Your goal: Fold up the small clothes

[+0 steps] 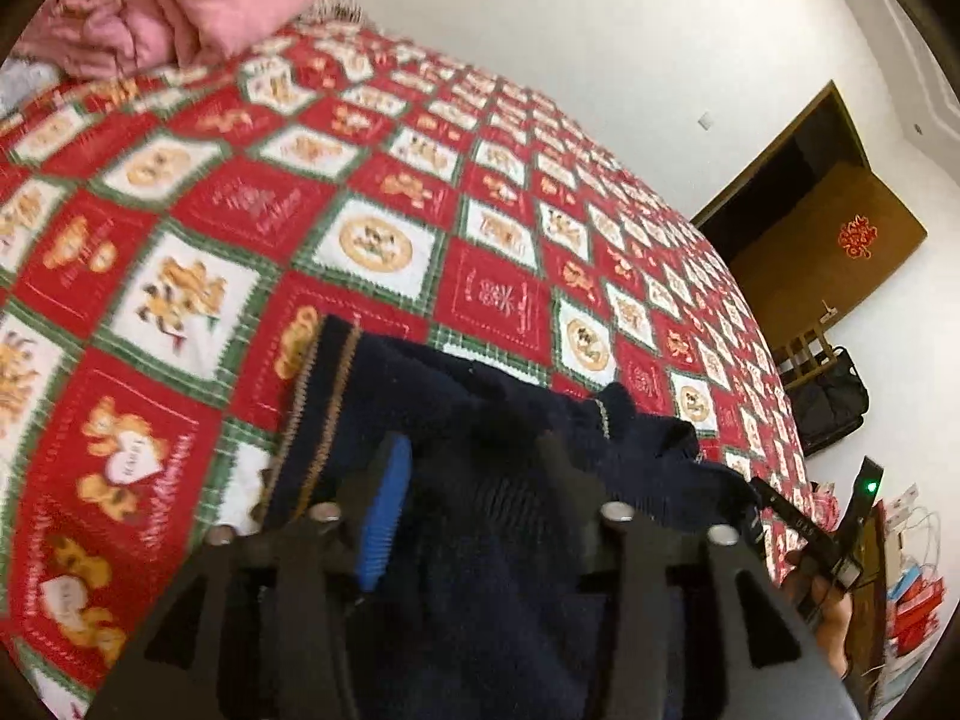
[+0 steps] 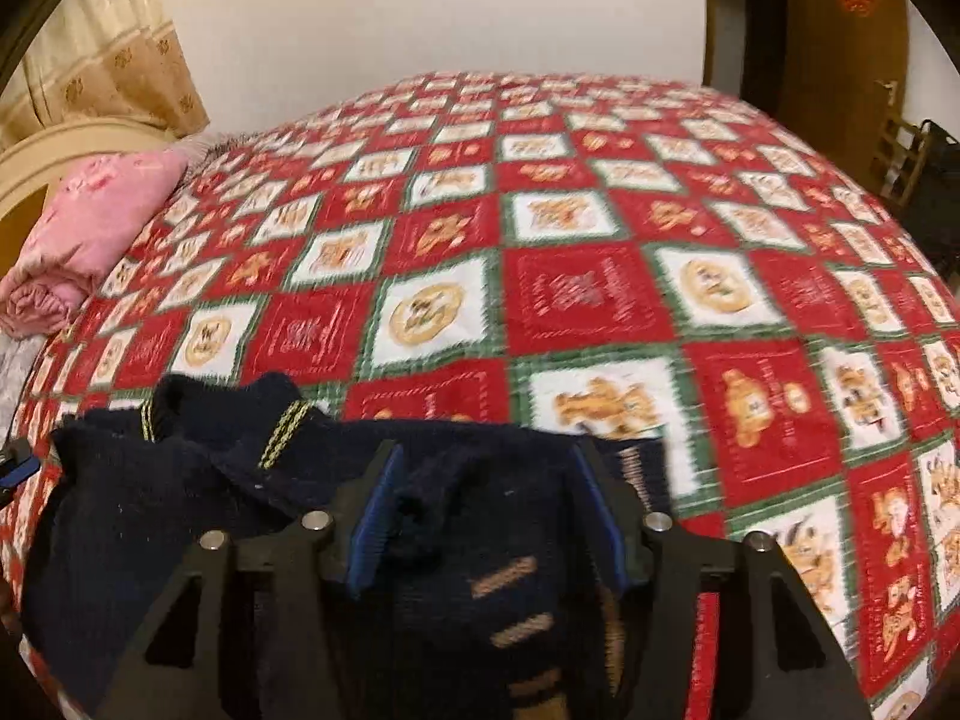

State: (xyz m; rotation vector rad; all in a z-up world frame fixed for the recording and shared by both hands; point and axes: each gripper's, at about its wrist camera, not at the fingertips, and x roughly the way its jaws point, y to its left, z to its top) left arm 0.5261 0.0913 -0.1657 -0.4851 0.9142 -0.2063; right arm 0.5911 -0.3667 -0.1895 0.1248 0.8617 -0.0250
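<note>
Each camera sat on its own gripper and looked forward and downward along the fingers, very close above the dark navy garment (image 1: 480, 480). Both views shared this garment, the red patchwork bedcover (image 2: 588, 294) and the pink pillow (image 1: 180, 6).

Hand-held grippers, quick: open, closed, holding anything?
Left hand-held gripper: open, over the navy knitted sweater, pads not pressing it.
Right hand-held gripper: open, sweater between its fingers, not clamped.

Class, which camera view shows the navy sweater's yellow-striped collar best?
The right wrist view: the navy sweater lies spread, its collar showing both stripes. The left wrist view shows only a small collar tip.
</note>
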